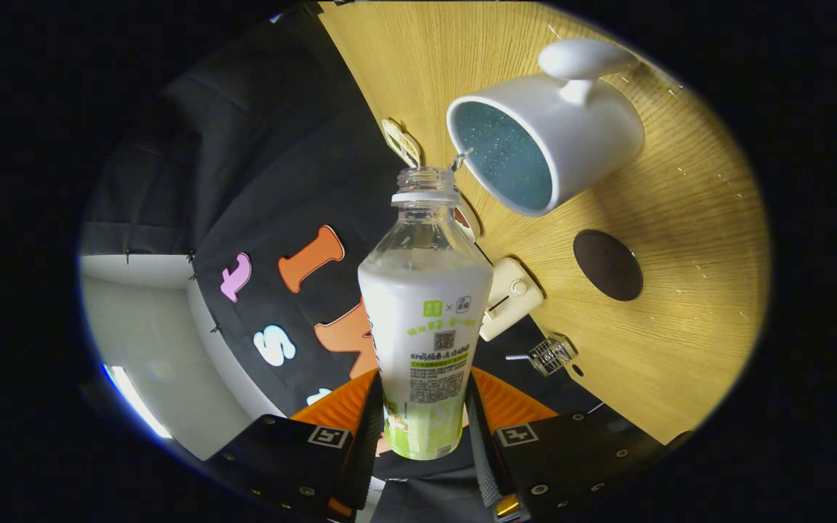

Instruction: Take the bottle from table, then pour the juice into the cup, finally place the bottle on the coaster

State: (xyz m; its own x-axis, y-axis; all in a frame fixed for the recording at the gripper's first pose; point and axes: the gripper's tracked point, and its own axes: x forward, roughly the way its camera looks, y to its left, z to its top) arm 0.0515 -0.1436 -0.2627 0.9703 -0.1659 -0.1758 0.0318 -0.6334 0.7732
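The tongs were clamped on the bottle, their 2 fingers pressing the labelled lower body from either side. The bottle stood out ahead of them with its cap off, the clear neck and open mouth pointing away, a pale milky liquid filling the body up to the shoulder. The whole scene was tipped over sideways, so the worktop rose like a wall beside the bottle.

Just past the mouth, a thin stream of liquid ran from the rim toward the cup, a white mug with a blue inside and a thick handle, its opening facing the bottle. The mouth sat just beside the mug's lip, whether touching I could not tell.

Nearer the tongs on the wood lay the coaster, a dark round disc with nothing on it, well apart from the cup. Along the worktop's edge sat a cream clip-like fitting and a small wire piece.
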